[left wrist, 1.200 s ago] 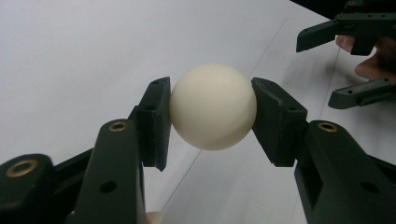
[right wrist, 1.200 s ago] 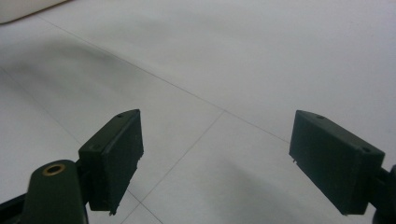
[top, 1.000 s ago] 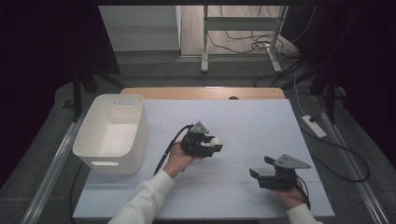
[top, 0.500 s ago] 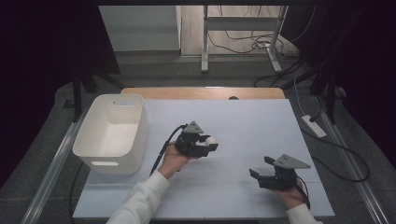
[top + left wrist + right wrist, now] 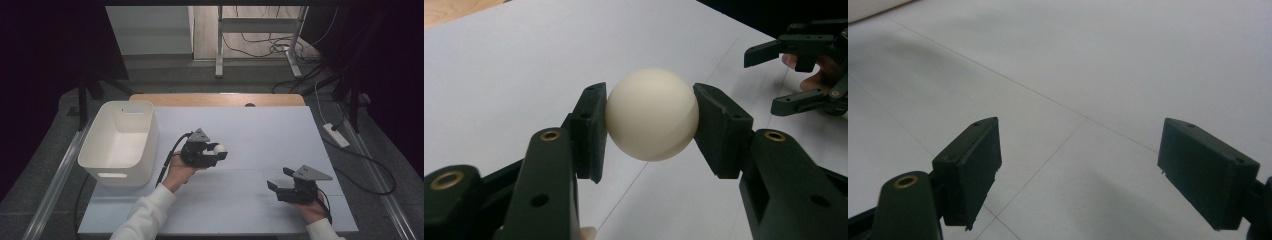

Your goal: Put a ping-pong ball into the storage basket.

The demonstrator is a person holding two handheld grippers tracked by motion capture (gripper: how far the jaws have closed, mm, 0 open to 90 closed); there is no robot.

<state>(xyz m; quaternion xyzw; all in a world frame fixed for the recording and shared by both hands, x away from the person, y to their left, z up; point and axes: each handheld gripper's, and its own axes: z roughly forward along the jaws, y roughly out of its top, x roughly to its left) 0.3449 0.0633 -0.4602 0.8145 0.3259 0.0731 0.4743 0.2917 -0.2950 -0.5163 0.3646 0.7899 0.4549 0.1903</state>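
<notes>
Both left tongs (image 5: 651,117) clamp ball (image 5: 652,114).

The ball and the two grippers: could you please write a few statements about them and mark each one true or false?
1. The left gripper is shut on the white ball. True.
2. The right gripper also holds a ball. False: its jaws stand open with nothing between them, above the bare table.
3. The ball lies inside the white bin. False: it is held out over the table, to the right of the bin.
4. The white bin stands at the table's left side in the high view. True.
5. The two grippers touch each other. False: they are well apart, with the right one nearer the table's front right corner.
</notes>
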